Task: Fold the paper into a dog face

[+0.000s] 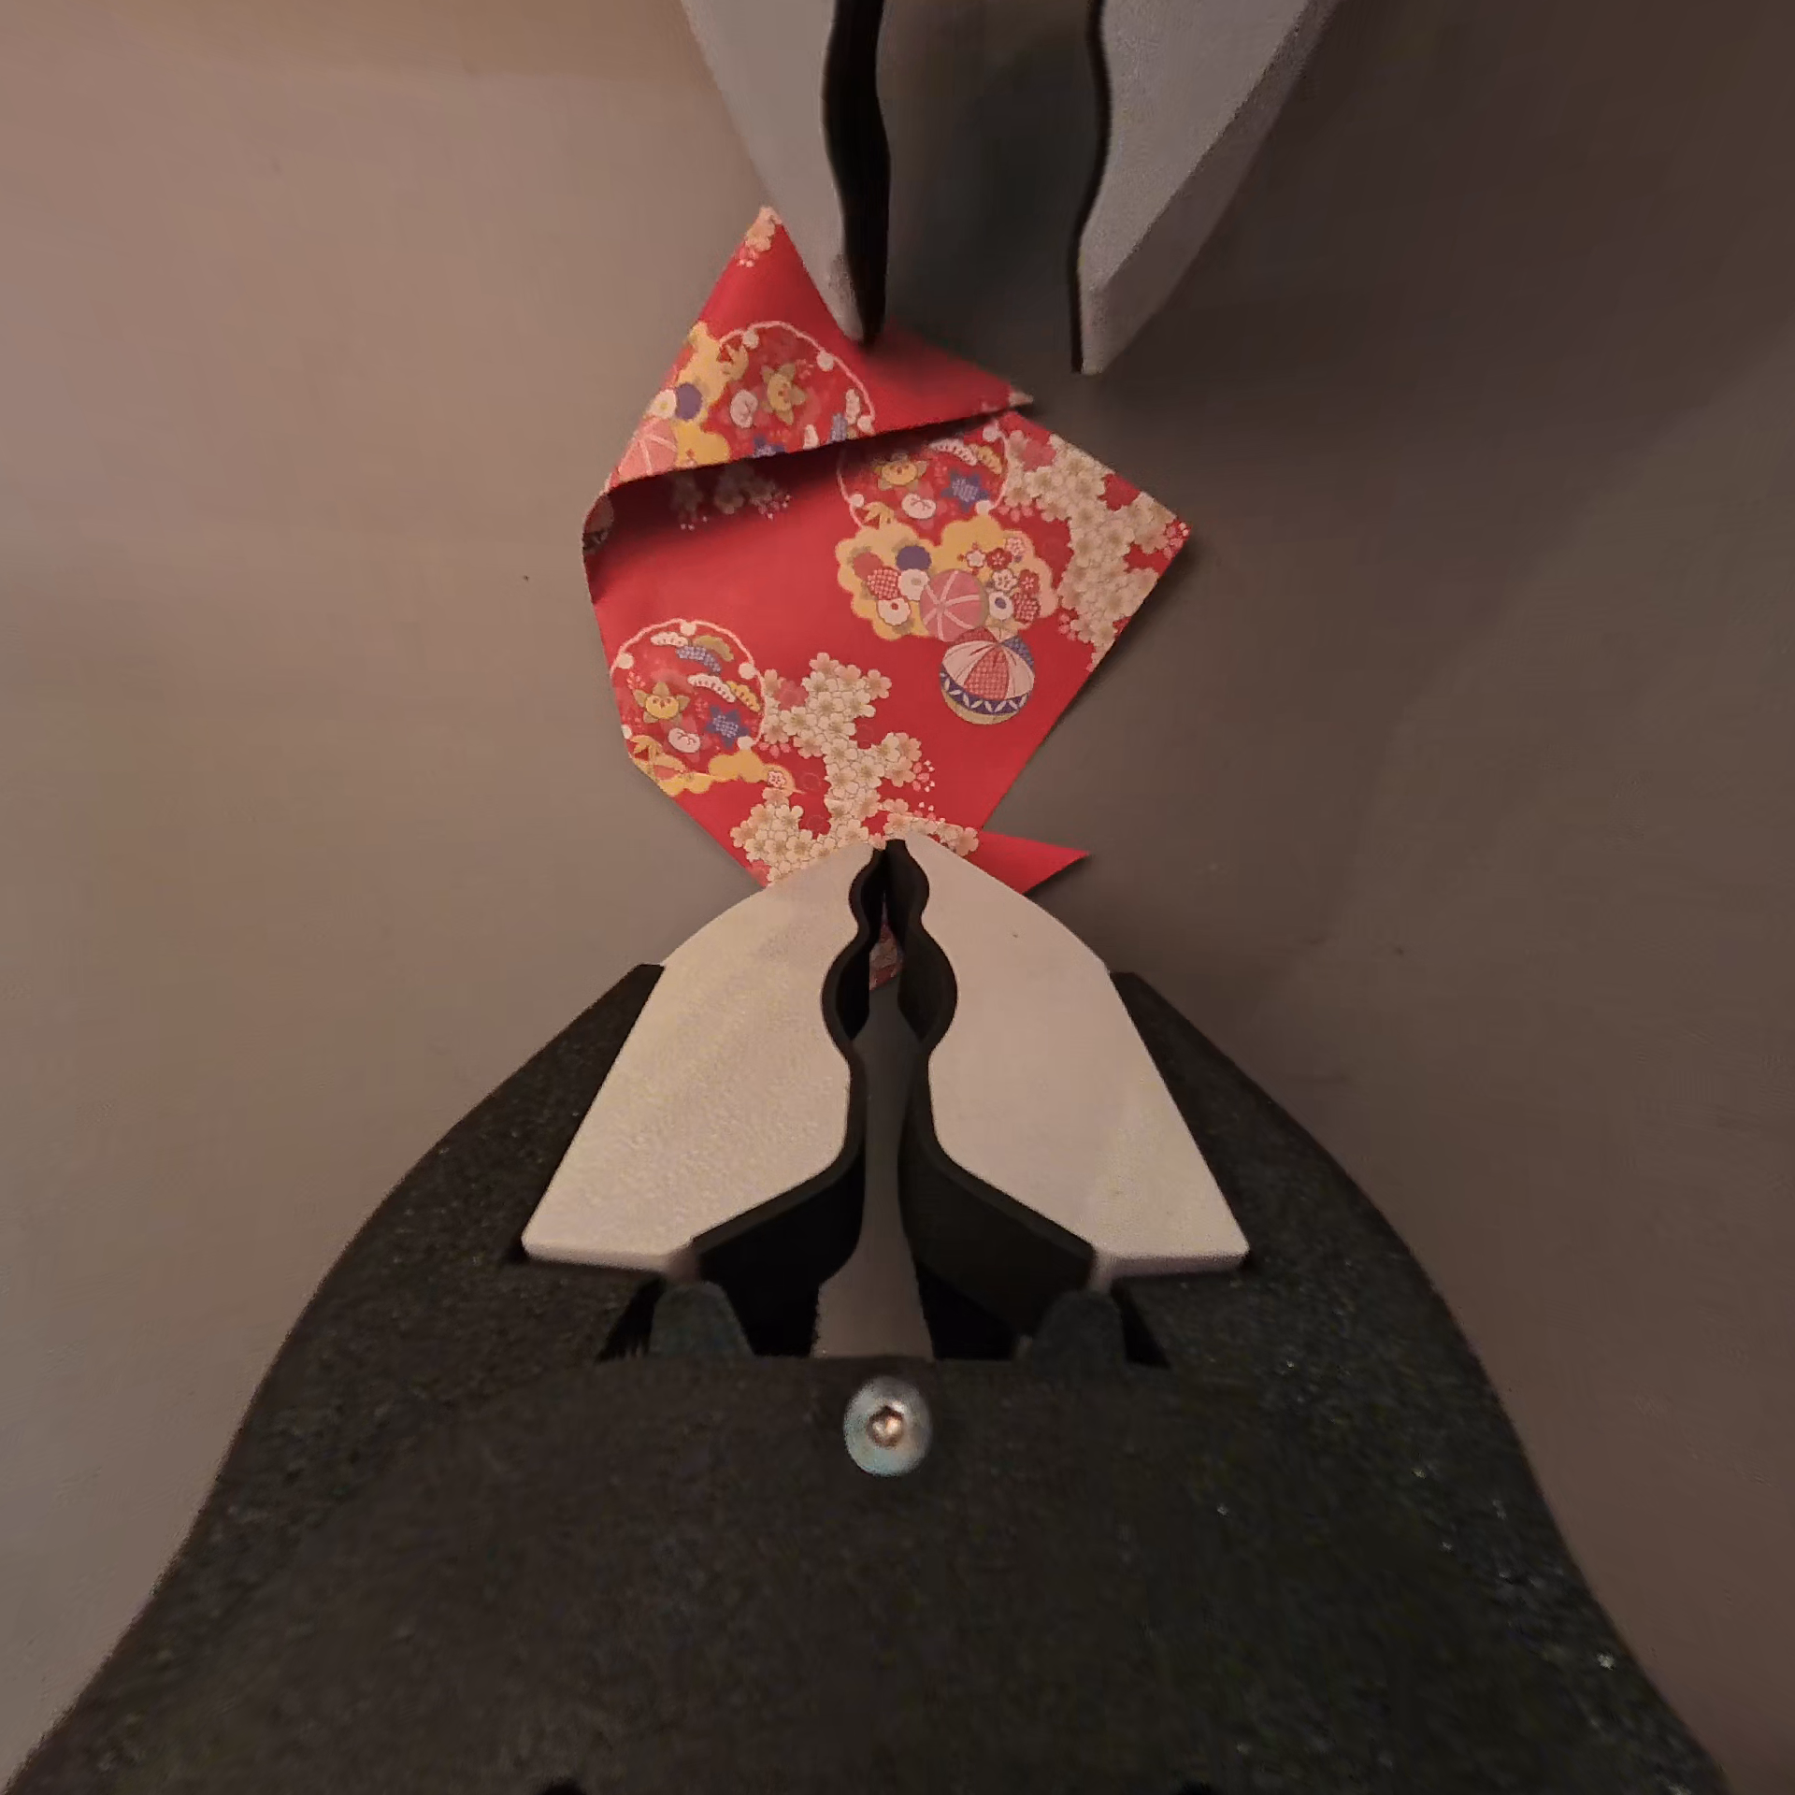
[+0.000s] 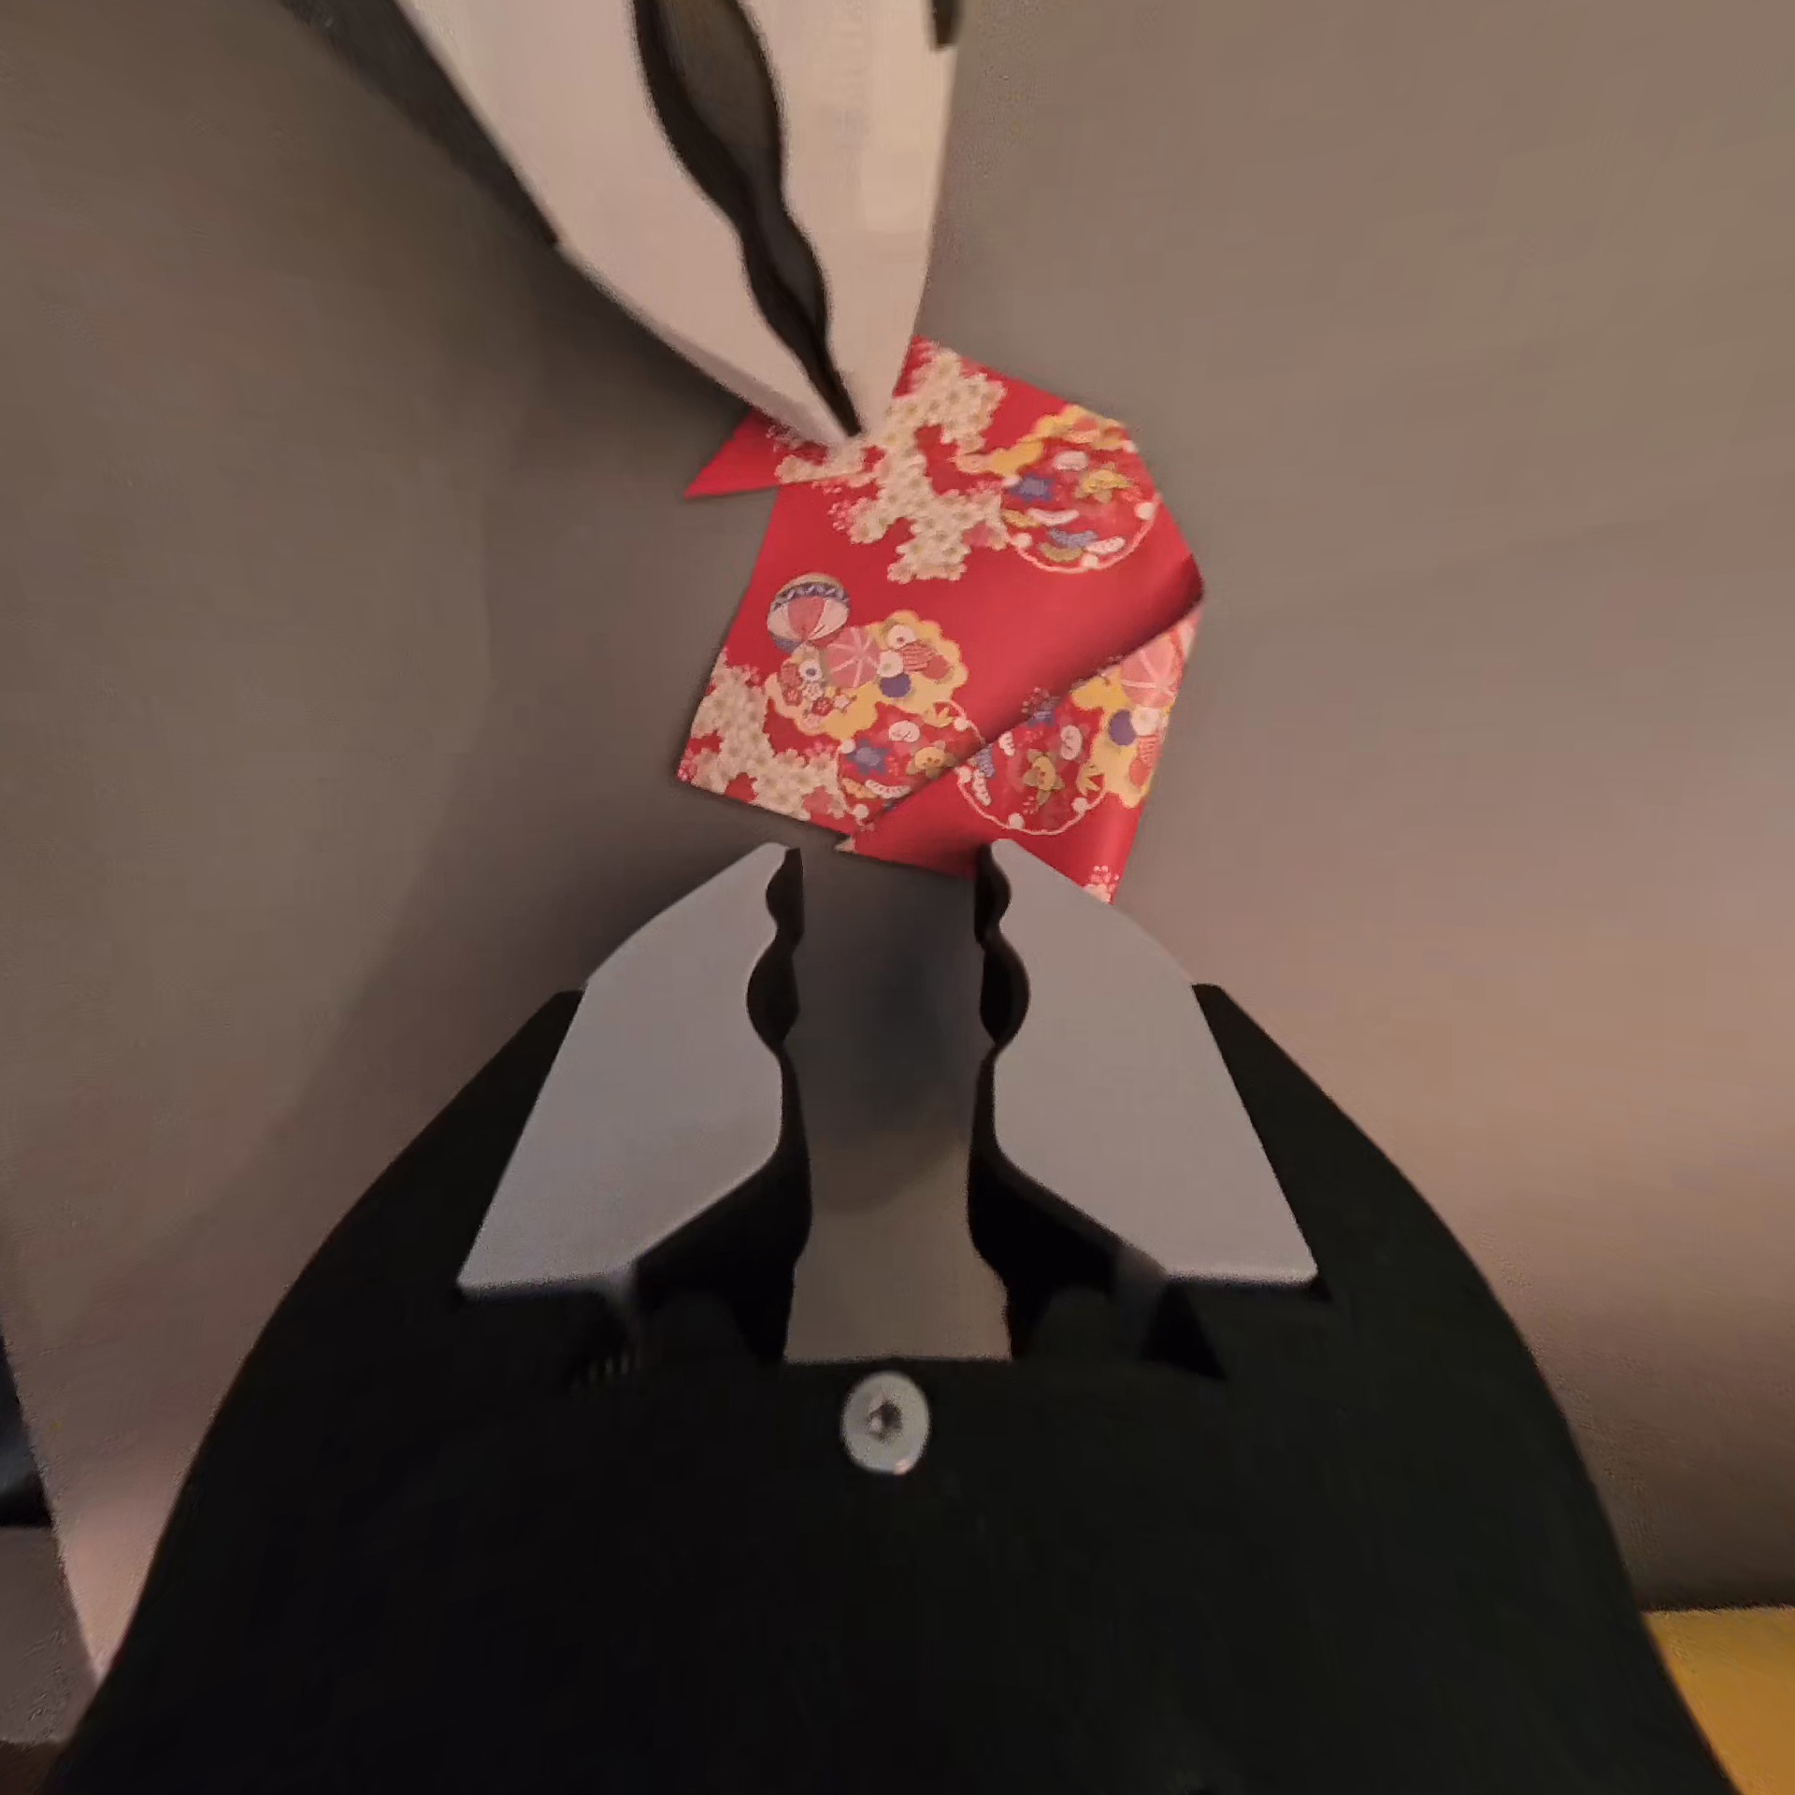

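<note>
In the left wrist view, the red flower-patterned paper (image 1: 874,622) lies at the centre on a plain grey table (image 1: 291,486), already partly folded. At its 10 o'clock side a flap (image 1: 777,389) is turned over the main sheet, its crease running toward 3 o'clock. The left gripper (image 1: 889,855) comes in from 6 o'clock with its tips pressed together on the paper's lower corner, and a small red tip of paper (image 1: 1044,863) sticks out just to the right of them. At 12 o'clock the right gripper (image 1: 976,355) reaches down with its fingers apart; one fingertip (image 1: 855,321) touches the folded flap and the other stands off the paper over bare table.

In the right wrist view, the paper (image 2: 932,622) sits at the centre, with the folded flap (image 2: 1068,767) now at 4 o'clock. The right gripper (image 2: 889,860) enters from 6 o'clock, spread wide, its right fingertip (image 2: 1000,874) at the flap's edge. The left gripper (image 2: 845,427), blurred, pinches the paper's corner at 11 o'clock. A yellow patch (image 2: 1719,1690) shows at 4 o'clock, at the picture's edge.
</note>
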